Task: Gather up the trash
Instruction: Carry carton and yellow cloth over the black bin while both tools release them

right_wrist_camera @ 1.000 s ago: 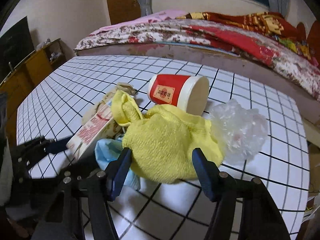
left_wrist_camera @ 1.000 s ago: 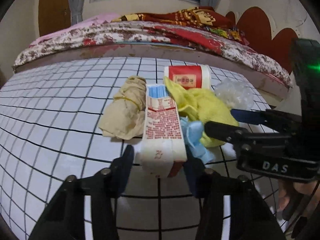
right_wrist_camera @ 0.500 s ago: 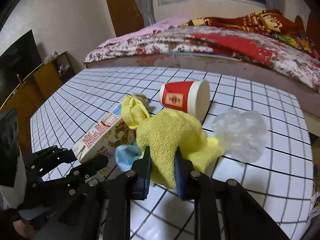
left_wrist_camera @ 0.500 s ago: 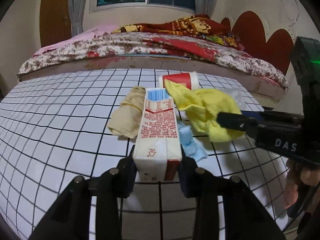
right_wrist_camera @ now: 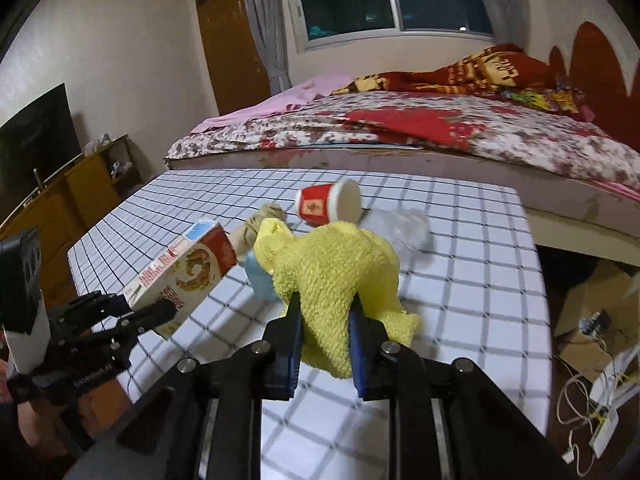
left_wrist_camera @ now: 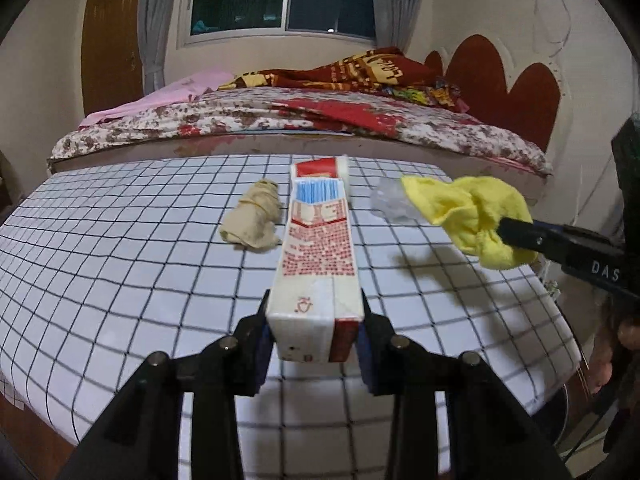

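My left gripper (left_wrist_camera: 314, 320) is shut on a red-and-white carton (left_wrist_camera: 318, 256) and holds it lifted above the checked table (left_wrist_camera: 120, 280); the carton also shows in the right wrist view (right_wrist_camera: 184, 276). My right gripper (right_wrist_camera: 324, 320) is shut on a yellow cloth (right_wrist_camera: 340, 276), lifted off the table, also in the left wrist view (left_wrist_camera: 476, 216). On the table lie a red paper cup (right_wrist_camera: 328, 206) on its side, a beige crumpled bag (left_wrist_camera: 254, 220), a clear plastic wad (right_wrist_camera: 400, 226) and a blue mask (right_wrist_camera: 260, 280).
A bed (left_wrist_camera: 320, 120) with a floral cover stands just behind the table. A wooden cabinet (right_wrist_camera: 60, 200) and dark screen are at the left. Cardboard (right_wrist_camera: 592, 304) and cables (right_wrist_camera: 580, 400) lie on the floor to the right of the table.
Both grippers closed, the left on the carton and the right on the yellow cloth, and lifted them up and back from the pile. The cloth has come off the blue mask and the cup.
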A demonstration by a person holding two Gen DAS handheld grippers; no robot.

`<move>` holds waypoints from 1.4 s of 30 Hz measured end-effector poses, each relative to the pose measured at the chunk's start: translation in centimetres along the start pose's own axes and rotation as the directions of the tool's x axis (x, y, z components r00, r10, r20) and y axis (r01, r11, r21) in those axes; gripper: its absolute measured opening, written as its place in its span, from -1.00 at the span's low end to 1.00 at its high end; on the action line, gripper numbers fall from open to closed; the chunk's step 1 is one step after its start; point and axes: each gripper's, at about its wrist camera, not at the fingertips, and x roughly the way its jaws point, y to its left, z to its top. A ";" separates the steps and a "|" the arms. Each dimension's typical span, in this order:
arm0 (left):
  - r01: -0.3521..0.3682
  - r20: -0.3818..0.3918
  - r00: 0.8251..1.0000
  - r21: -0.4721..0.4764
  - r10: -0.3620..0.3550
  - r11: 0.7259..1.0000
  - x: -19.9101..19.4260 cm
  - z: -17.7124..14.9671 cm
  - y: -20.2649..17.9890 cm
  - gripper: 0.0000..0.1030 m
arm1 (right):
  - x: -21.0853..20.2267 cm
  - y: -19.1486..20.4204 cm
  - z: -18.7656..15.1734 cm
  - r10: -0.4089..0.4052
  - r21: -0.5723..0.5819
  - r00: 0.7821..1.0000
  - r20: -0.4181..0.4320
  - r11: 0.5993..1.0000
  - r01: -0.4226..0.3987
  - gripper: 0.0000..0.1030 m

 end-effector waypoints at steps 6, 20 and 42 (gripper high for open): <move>0.062 -0.004 0.998 0.018 -0.062 0.998 -1.7 -1.5 -3.4 -0.28 | -5.1 -1.6 -3.7 -0.071 -0.001 0.997 0.015 0.997 0.071 -0.58; 0.196 -0.049 0.980 0.104 -0.192 0.975 -3.4 -4.5 -12.9 -0.28 | -13.6 -8.4 -11.1 -0.210 0.121 0.977 0.032 0.971 0.205 -0.58; 0.377 -0.169 0.924 0.263 -0.342 0.888 -4.7 -8.7 -27.3 -0.28 | -21.1 -16.6 -18.5 -0.333 0.261 0.943 -0.030 0.908 0.329 -0.58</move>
